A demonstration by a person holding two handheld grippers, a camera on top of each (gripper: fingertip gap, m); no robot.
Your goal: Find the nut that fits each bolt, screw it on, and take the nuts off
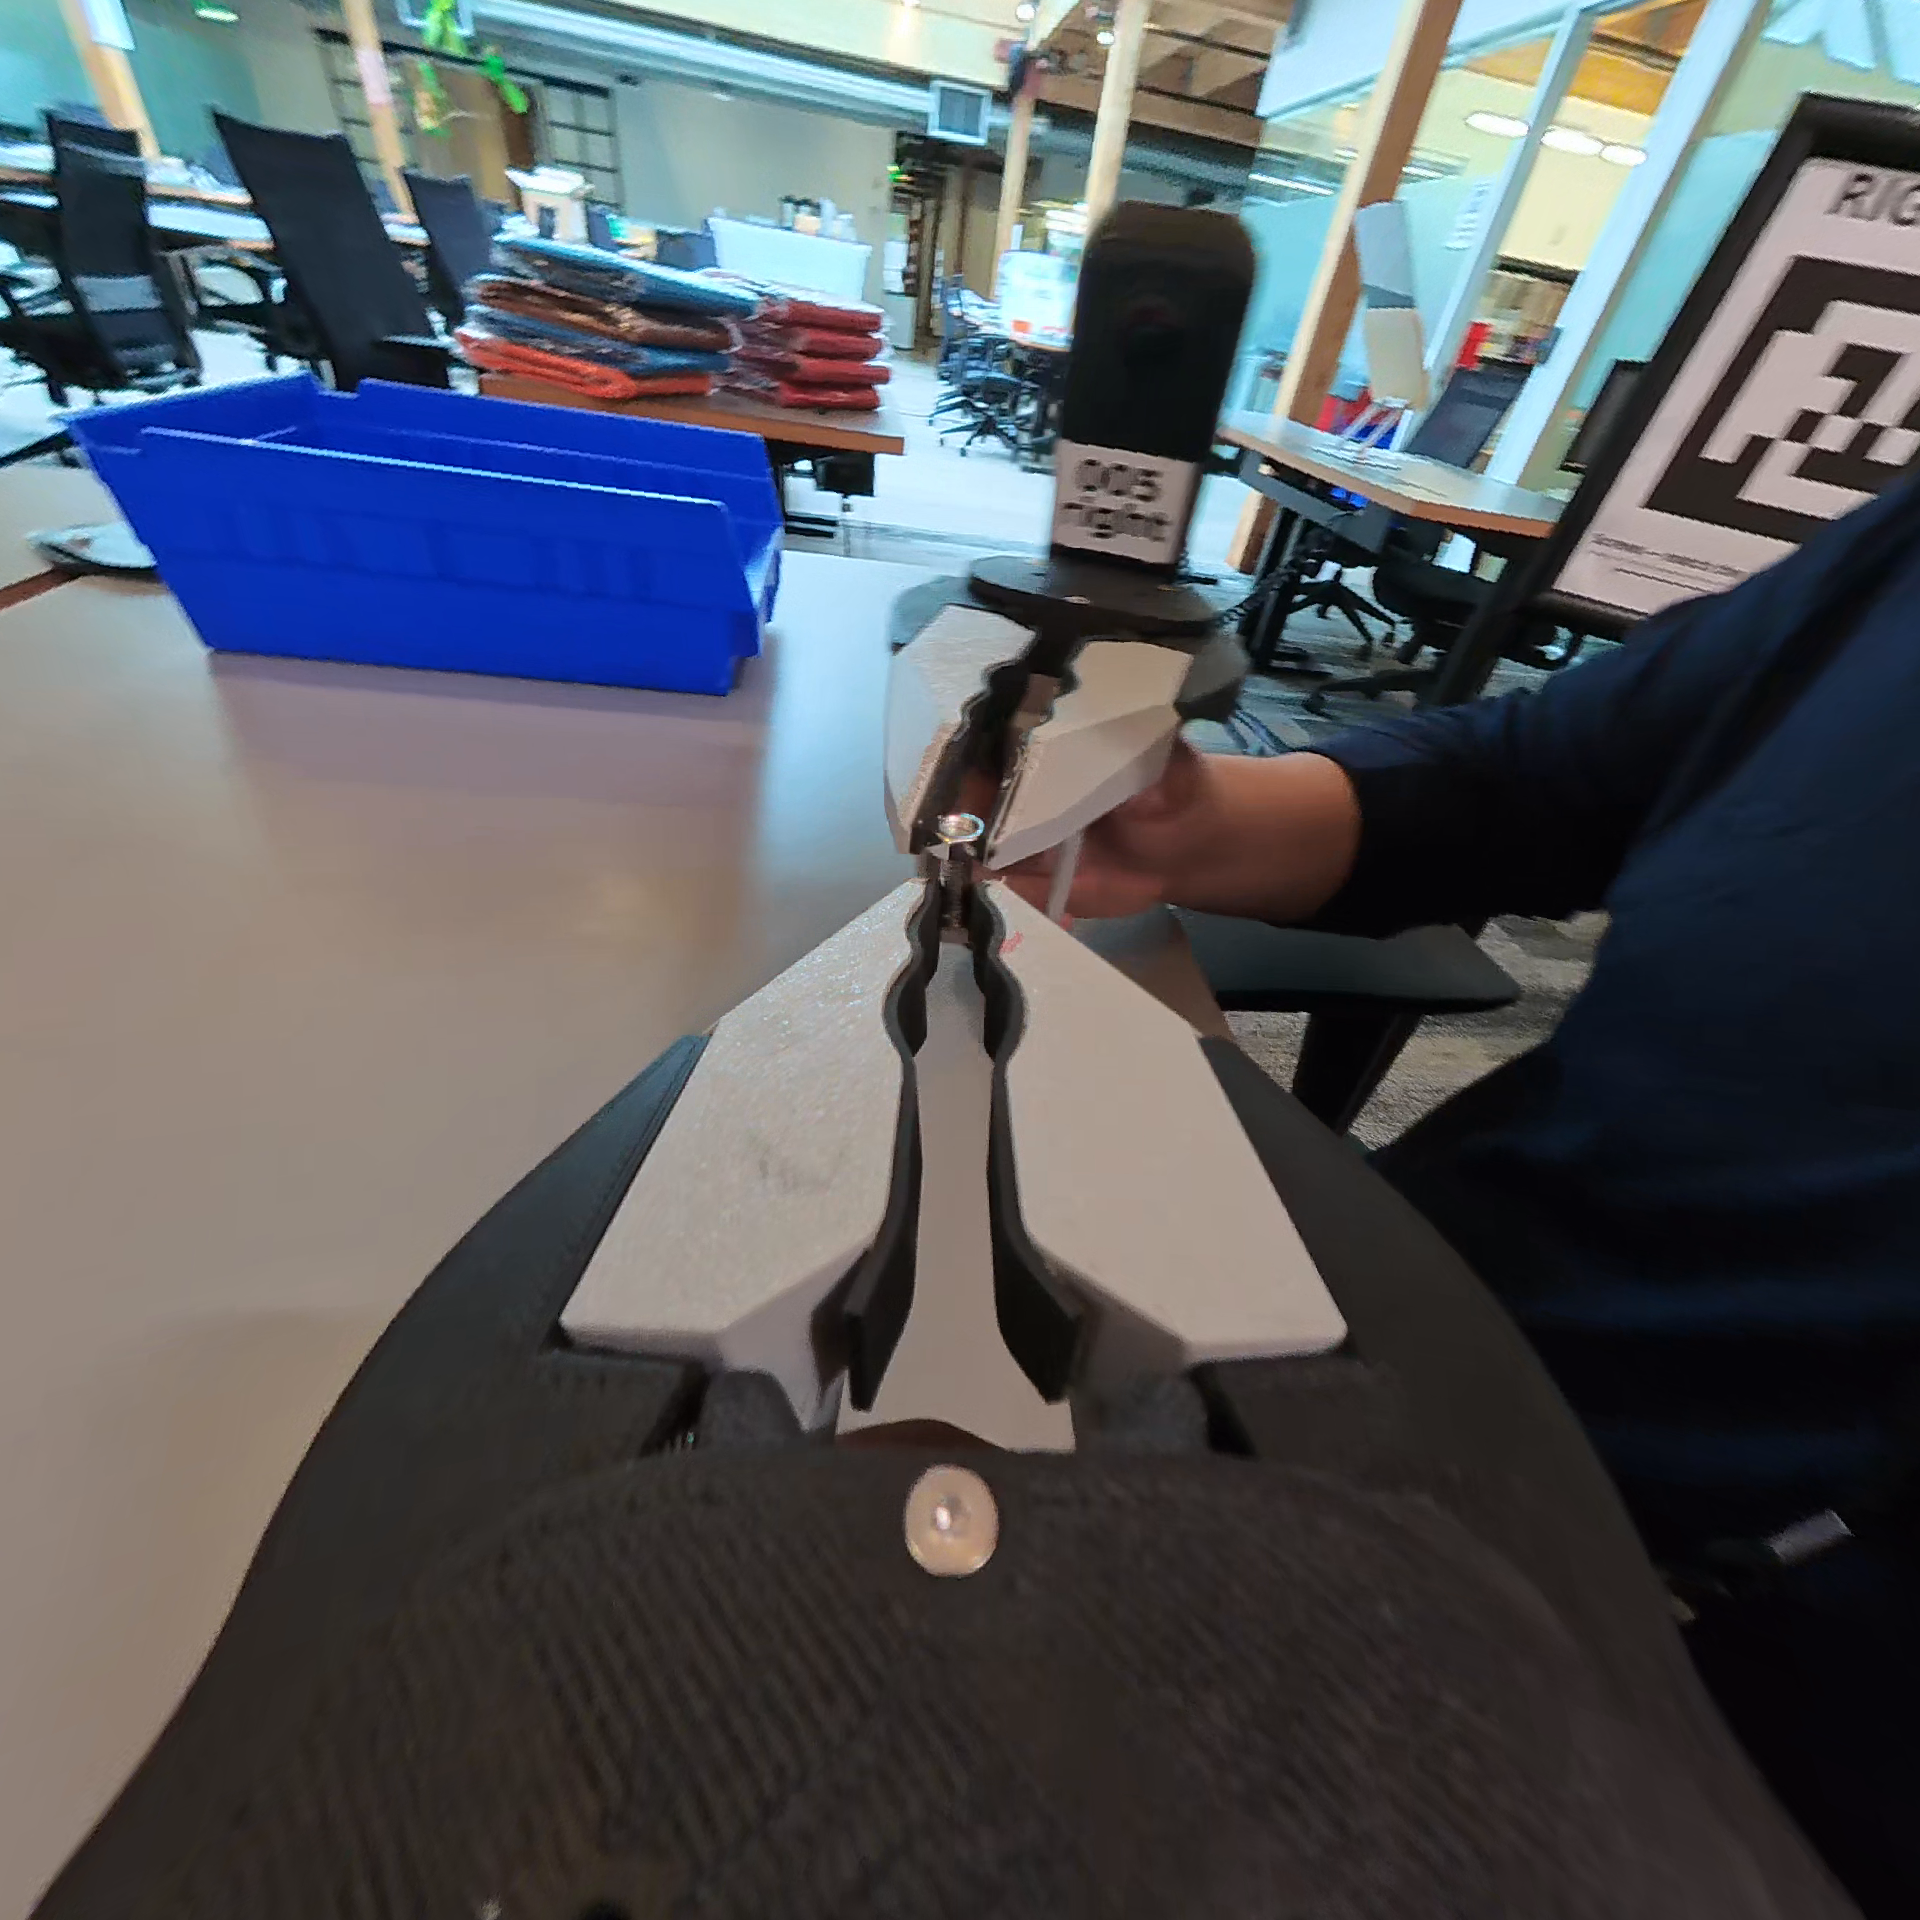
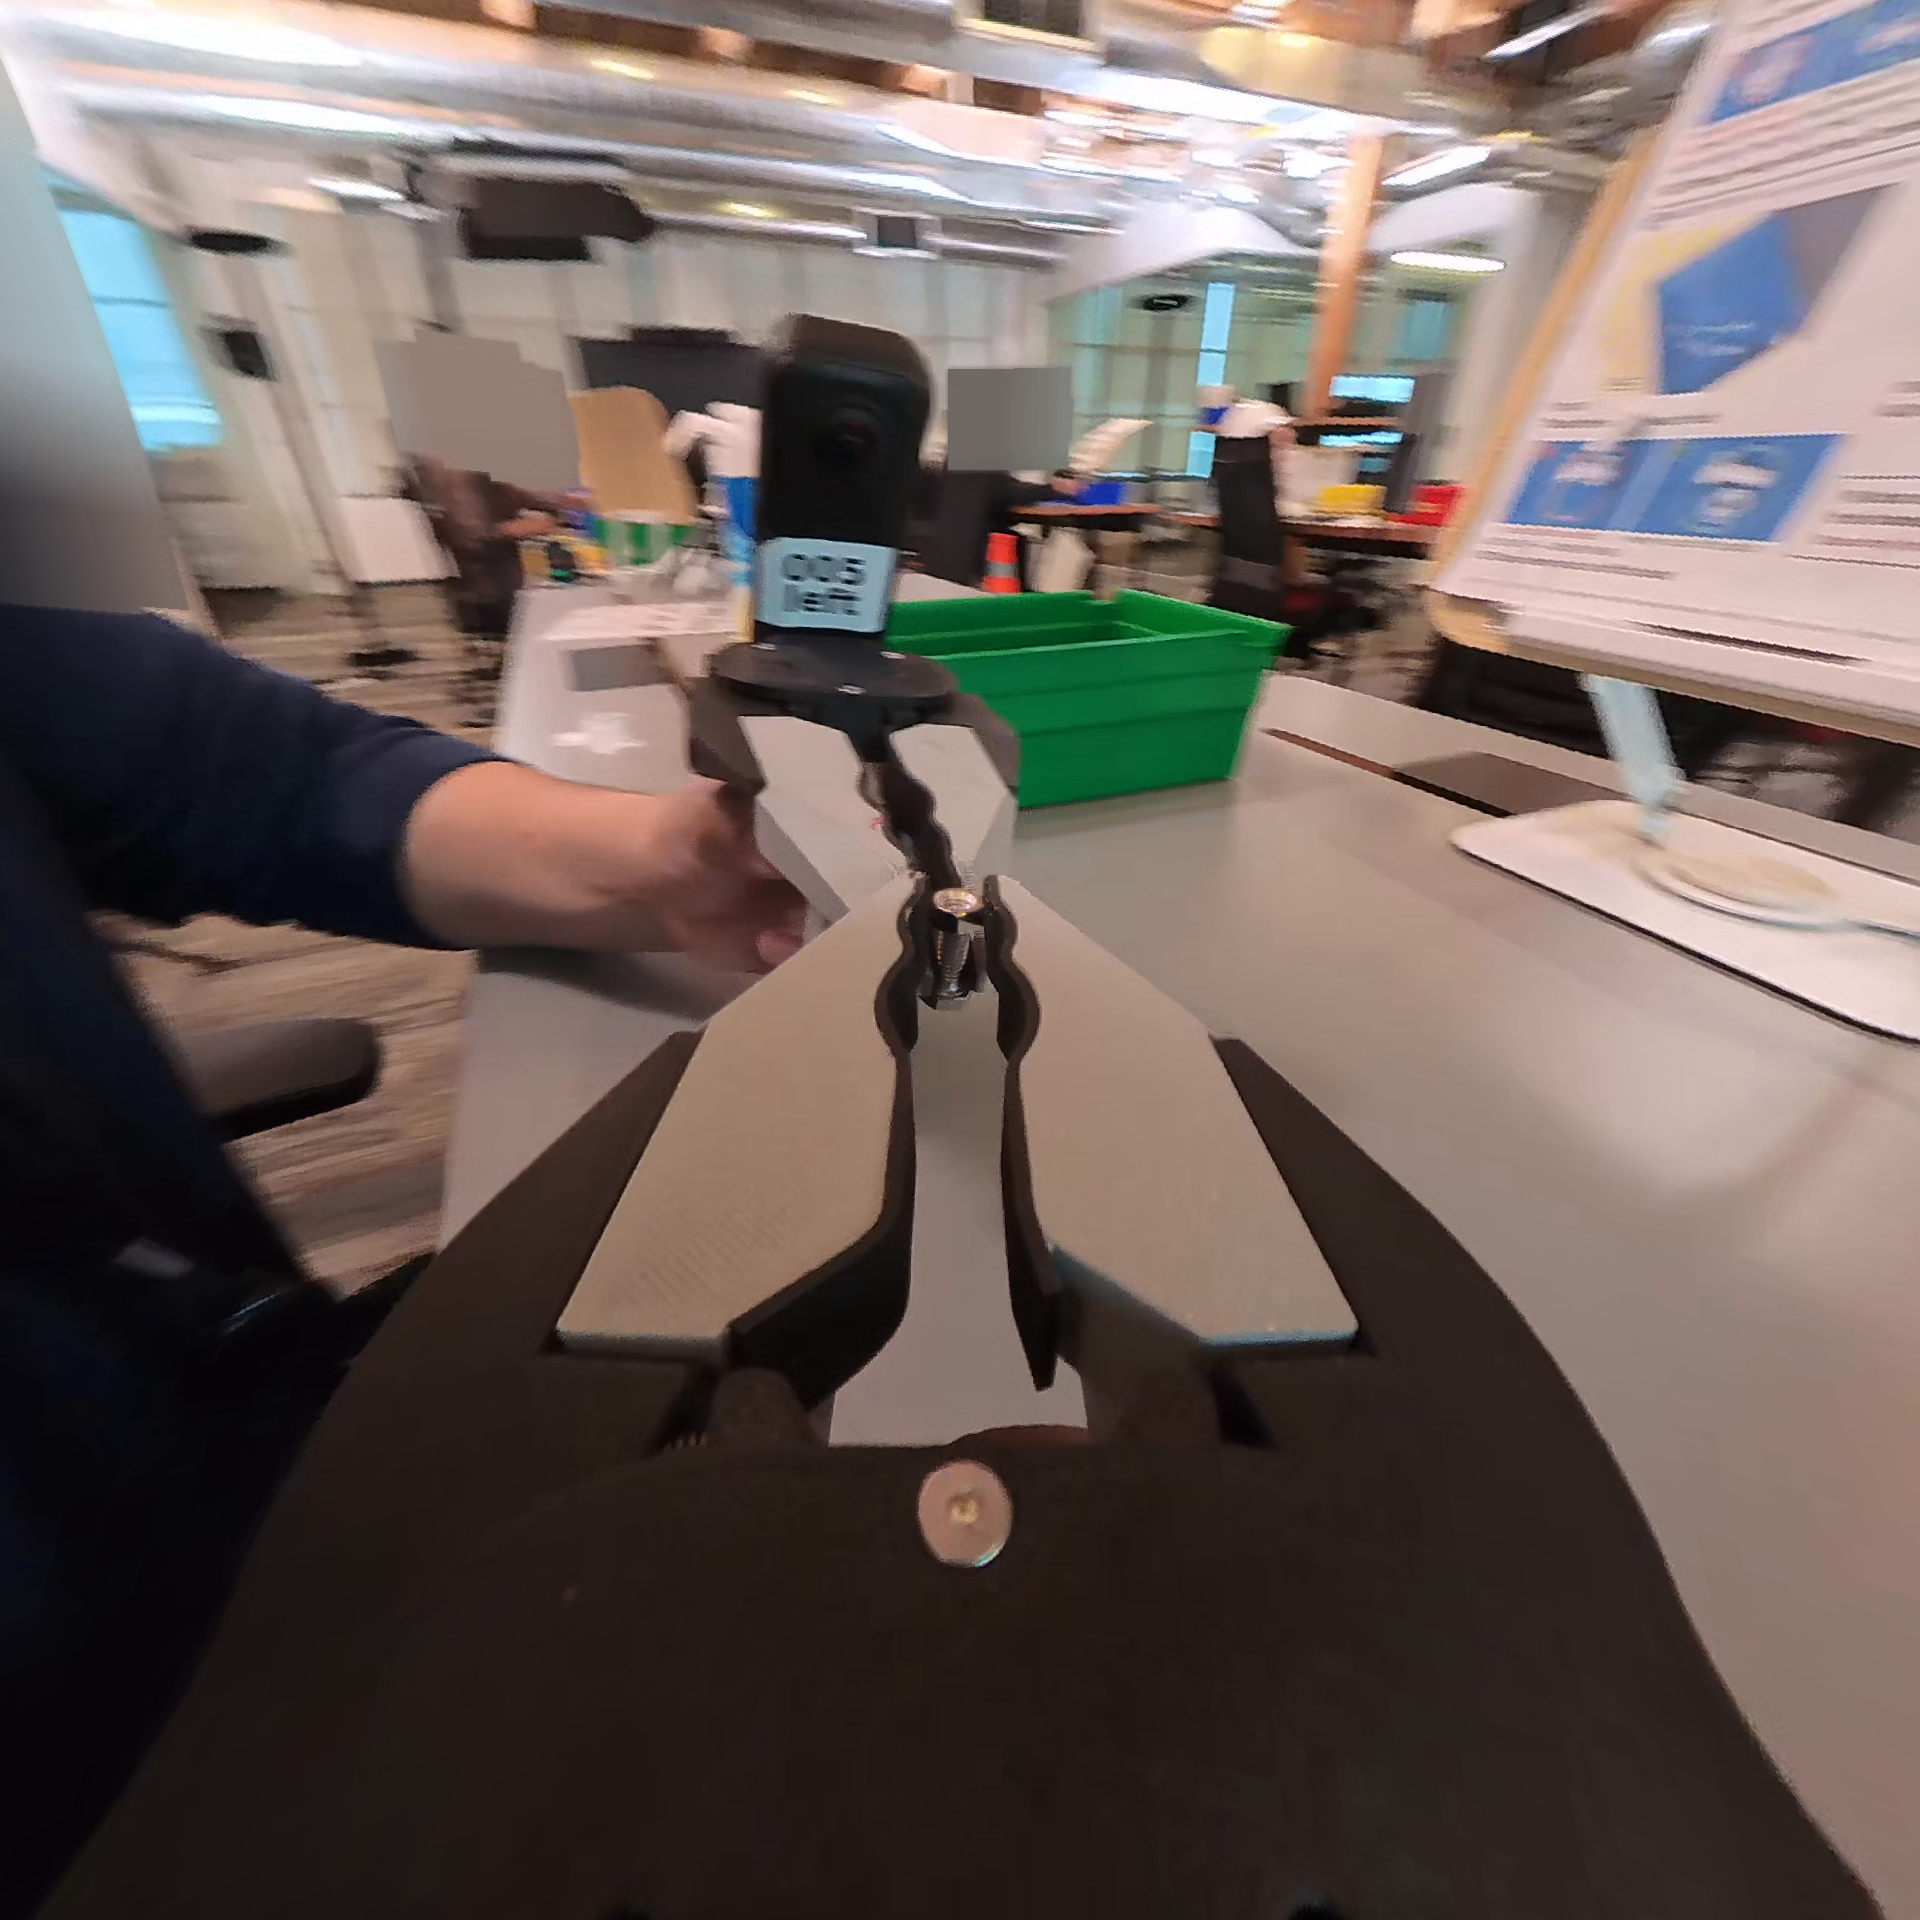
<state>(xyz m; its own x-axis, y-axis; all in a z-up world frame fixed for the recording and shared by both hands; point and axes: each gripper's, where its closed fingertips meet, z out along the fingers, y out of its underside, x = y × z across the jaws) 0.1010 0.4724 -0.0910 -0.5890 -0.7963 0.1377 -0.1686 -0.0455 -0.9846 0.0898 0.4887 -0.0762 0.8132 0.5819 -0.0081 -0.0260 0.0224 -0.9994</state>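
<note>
My two claws met tip to tip above the smooth, pale grey table [image 1: 312, 935], each one a pair of flat, light grey wedge plates with a grainy printed texture, lined inside by wavy black rubbery pads. My left claw [image 1: 951, 909] stood narrow, its black pads [image 1: 923, 925] pinched on the lower end of a small, bright silver bolt [image 1: 954, 883], whose threaded shank rose out of my grip. My right claw [image 2: 951, 935] was narrow too, closed on the same bolt: in its own view the shiny shank stood upright between the pads, with a ringed metal top [image 2: 956, 902] and a hexagonal piece, the nut [image 2: 948, 995], at the bottom. Whether both pads pressed hard there I could not tell. The hardware hung in the air near the table's close edge. Far to the left sat a glossy blue plastic bin [image 1: 447, 540] with ribbed walls; in the right claw's view a green bin [image 2: 1101, 707] of the same boxy shape stood beyond the claws.
</note>
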